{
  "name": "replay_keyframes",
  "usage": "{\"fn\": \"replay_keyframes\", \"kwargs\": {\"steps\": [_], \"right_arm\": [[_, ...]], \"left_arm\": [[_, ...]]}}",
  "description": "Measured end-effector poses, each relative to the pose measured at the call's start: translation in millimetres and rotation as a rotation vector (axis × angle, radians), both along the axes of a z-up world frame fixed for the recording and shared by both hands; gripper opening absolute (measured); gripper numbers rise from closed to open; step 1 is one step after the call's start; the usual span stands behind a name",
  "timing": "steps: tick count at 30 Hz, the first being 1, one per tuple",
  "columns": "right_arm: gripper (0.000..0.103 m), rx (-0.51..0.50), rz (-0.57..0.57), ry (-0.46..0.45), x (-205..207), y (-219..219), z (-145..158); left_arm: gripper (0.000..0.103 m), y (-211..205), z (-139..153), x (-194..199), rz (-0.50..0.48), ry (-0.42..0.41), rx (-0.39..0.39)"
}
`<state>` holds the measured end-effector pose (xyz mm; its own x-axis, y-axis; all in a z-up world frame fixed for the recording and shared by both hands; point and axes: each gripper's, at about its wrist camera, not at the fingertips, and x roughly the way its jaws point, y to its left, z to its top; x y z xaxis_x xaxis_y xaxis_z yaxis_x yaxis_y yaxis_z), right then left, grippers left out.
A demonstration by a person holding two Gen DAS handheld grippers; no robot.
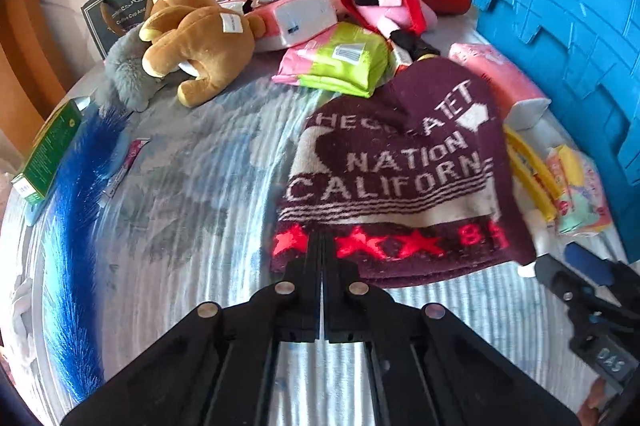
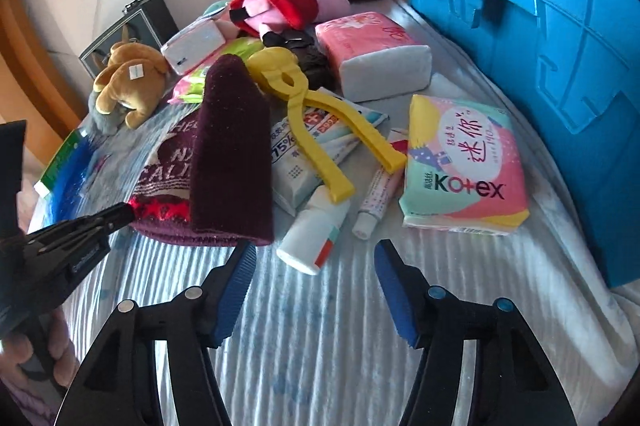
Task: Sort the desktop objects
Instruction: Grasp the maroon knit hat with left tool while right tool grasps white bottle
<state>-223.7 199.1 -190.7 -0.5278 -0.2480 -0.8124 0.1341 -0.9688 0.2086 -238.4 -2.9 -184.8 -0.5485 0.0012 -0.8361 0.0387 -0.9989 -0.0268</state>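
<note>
A ribbed pale sheet (image 2: 320, 326) covers the surface, and a ridged blue plastic crate (image 2: 540, 26) stands along its right edge. A maroon knitted towel (image 1: 400, 178), lettered in white with red stars, is spread mid-sheet, one end folded up into a peak. Its near hem is pinched by the left tongs (image 1: 321, 246), whose jaws are closed flat on the cloth. Beside it a white bottle (image 2: 312, 238) lies under yellow plastic tweezers (image 2: 320, 142). The right tongs (image 2: 316, 254), blue-padded, are held half-wide and empty just short of the bottle.
</note>
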Motion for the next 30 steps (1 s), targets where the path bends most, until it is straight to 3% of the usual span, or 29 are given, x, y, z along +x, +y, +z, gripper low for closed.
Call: {"fn": "replay_keyframes", "kwargs": {"steps": [5, 6, 8, 9, 10, 11, 14, 15, 16, 17, 19, 22, 27, 30], "right_arm": [[0.058, 0.024, -0.016, 0.006, 2.6, 3.9, 5.9], [0.058, 0.025, -0.024, 0.008, 3.7, 6.9, 7.3], [0.058, 0.030, -0.038, 0.010, 6.8, 12.7, 9.2], [0.058, 0.034, -0.044, 0.010, 8.1, 15.4, 9.5], [0.058, 0.040, -0.051, 0.011, 9.3, 18.3, 9.6], [0.058, 0.046, -0.058, 0.010, 10.6, 21.3, 9.2], [0.058, 0.044, -0.071, 0.000, 12.6, 29.3, 5.8], [0.058, 0.040, -0.068, -0.004, 12.5, 29.7, 4.6], [0.058, 0.036, -0.063, -0.005, 12.2, 29.2, 3.8], [0.058, 0.032, -0.056, -0.005, 11.8, 27.6, 3.2], [0.056, 0.018, -0.038, -0.002, 10.3, 22.3, 2.2], [0.056, -0.008, -0.016, -0.001, 6.1, 12.1, 0.3], [0.054, -0.014, 0.003, -0.007, -6.7, -4.4, -8.0], [0.042, -0.002, -0.005, -0.024, -13.0, -7.1, -15.3]], "left_arm": [[0.002, 27.3, 26.1, -6.4, -0.104, 0.048, 0.111], [0.006, 35.6, 29.5, -7.5, -0.129, 0.055, 0.131], [0.028, 52.7, 30.9, -13.4, -0.172, 0.052, 0.154], [0.050, 60.0, 29.2, -16.9, -0.182, 0.055, 0.157], [0.062, 65.9, 26.6, -20.3, -0.181, 0.063, 0.155], [0.063, 72.6, 22.8, -23.0, -0.175, 0.064, 0.147], [0.062, 85.5, -3.5, -35.9, -0.175, 0.001, 0.050], [0.050, 86.4, -12.6, -36.5, -0.173, -0.007, 0.008], [0.028, 84.1, -20.9, -35.2, -0.170, -0.014, -0.018], [0.027, 77.5, -22.8, -31.4, -0.169, 0.004, 0.006], [0.015, 67.3, -19.5, -22.8, -0.160, 0.021, 0.013], [0.011, 58.7, -15.7, -10.5, -0.161, 0.039, -0.018], [0.011, 57.4, -17.3, -12.1, -0.167, 0.033, -0.002], [0.010, 62.3, -18.6, -16.9, -0.167, 0.045, 0.016]]}}
